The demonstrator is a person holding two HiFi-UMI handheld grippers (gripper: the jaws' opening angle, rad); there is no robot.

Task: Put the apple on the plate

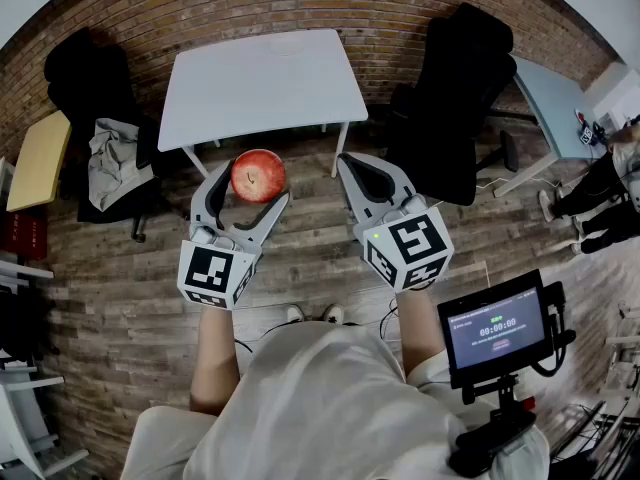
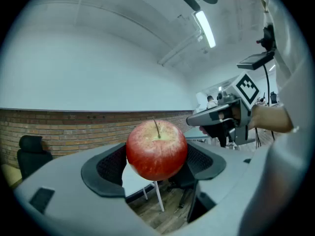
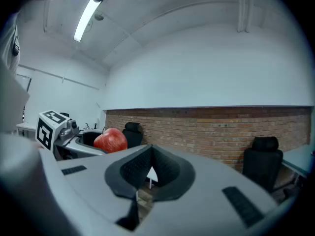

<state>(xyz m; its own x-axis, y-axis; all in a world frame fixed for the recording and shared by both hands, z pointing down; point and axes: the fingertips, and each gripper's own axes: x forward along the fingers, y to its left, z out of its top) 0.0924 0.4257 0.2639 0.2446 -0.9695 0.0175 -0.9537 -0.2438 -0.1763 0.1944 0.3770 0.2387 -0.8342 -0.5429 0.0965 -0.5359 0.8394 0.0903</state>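
Round red apple (image 1: 258, 175) hangs in the air, pinched between the wide-spread jaws of the left gripper (image 1: 250, 186), above a wooden plank floor (image 1: 120, 298) and near a white rectangular table (image 1: 260, 83) by a red brick wall (image 1: 250, 3). Its skin is glossy and faintly speckled, with the stem upright. On the right gripper (image 1: 375, 183) the jaws are pressed together, empty.

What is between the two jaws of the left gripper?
The red apple, gripped by the left gripper; the left gripper view shows it plainly.
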